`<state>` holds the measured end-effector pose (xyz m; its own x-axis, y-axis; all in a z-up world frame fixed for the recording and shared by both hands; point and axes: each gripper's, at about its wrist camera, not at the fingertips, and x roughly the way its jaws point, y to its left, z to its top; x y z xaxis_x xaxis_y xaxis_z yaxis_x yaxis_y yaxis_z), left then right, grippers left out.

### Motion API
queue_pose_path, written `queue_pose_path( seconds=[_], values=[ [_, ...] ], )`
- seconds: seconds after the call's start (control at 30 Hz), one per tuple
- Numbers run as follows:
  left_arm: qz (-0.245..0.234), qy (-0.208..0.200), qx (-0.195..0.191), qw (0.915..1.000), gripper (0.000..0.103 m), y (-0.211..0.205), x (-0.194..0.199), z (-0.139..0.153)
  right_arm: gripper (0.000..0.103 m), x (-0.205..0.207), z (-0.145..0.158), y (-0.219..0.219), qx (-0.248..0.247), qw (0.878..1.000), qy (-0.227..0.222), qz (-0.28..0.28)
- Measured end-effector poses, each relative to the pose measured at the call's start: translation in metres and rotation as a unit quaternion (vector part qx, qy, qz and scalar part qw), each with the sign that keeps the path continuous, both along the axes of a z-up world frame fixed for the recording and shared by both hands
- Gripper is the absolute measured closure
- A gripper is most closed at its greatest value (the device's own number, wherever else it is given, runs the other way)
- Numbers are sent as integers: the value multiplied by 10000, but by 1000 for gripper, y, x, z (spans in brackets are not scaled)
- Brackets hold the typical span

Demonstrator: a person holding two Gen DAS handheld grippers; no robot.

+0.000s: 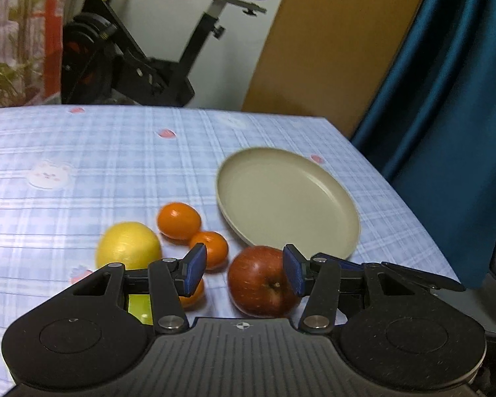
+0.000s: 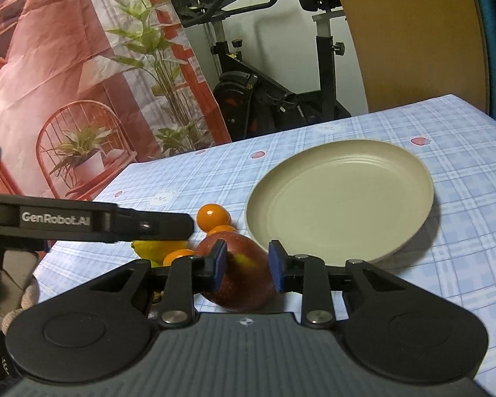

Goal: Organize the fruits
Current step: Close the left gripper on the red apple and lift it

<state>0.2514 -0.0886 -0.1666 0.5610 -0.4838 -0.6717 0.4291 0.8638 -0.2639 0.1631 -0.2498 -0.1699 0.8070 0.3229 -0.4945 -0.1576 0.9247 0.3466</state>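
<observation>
A red apple [image 2: 241, 284] sits between the blue pads of my right gripper [image 2: 248, 264], which is shut on its flanks just in front of the beige plate [image 2: 340, 198]. I cannot tell whether the apple is off the cloth. In the left wrist view the same apple [image 1: 258, 281] shows between the fingers of my left gripper [image 1: 244, 271], which is open; its left pad stands apart from the fruit. A lemon [image 1: 129, 248] and two small oranges [image 1: 178, 220] [image 1: 211, 248] lie left of the apple. A third orange [image 1: 195, 294] is half hidden behind the left pad.
The plate [image 1: 281, 198] holds nothing. A blue checked tablecloth [image 1: 82, 152] covers the table, whose right edge runs close past the plate. An exercise bike [image 1: 132, 66] and a blue curtain [image 1: 446, 99] stand beyond. A gloved hand [image 2: 26, 297] holds the left gripper's handle.
</observation>
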Motion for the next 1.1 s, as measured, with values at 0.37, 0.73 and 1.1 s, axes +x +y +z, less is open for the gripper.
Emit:
queue_pose_path(
  seconds=[0.37, 0.73, 1.1],
  values=[
    [22, 68, 231, 9997, 48, -7, 5, -8, 66, -11, 5, 6, -467, 9987, -225, 19],
    [80, 200, 47, 9998, 48, -9, 16, -11, 45, -5, -9, 27, -673, 9965, -63, 486],
    [82, 352, -114, 9993, 47, -8, 19, -14, 40, 12, -25, 30, -657, 9967, 89, 469]
  ],
)
